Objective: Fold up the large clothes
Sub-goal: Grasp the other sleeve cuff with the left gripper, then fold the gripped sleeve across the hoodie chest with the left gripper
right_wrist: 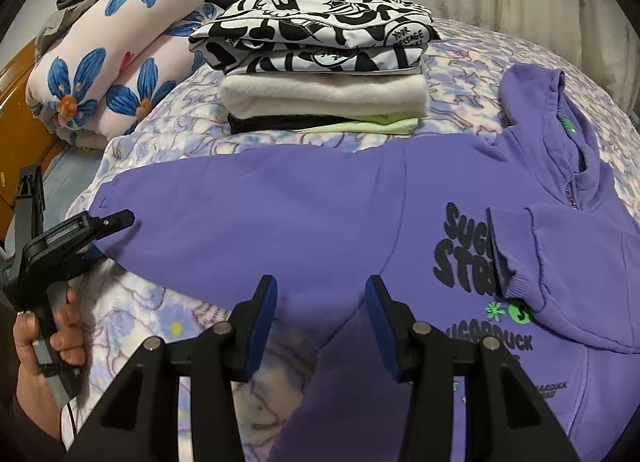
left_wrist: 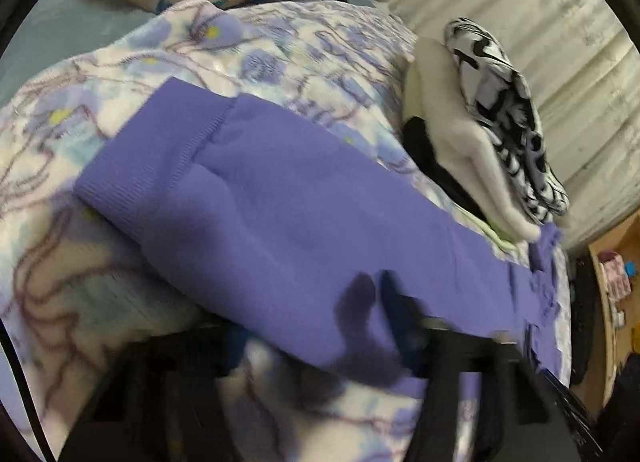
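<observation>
Purple cotton hoodie point(right_wrist: 320, 206) lies flat on our floral bed point(right_wrist: 180, 122); right gripper point(right_wrist: 322, 302) jaws apart above it, left gripper point(right_wrist: 116, 220) jaws together at its sleeve.

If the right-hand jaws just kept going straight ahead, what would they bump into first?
Most likely the purple hoodie: the right gripper stands open right over its spread sleeve and body. Beyond that lies the stack of folded clothes, though depth is hard to judge in this fisheye view.
</observation>
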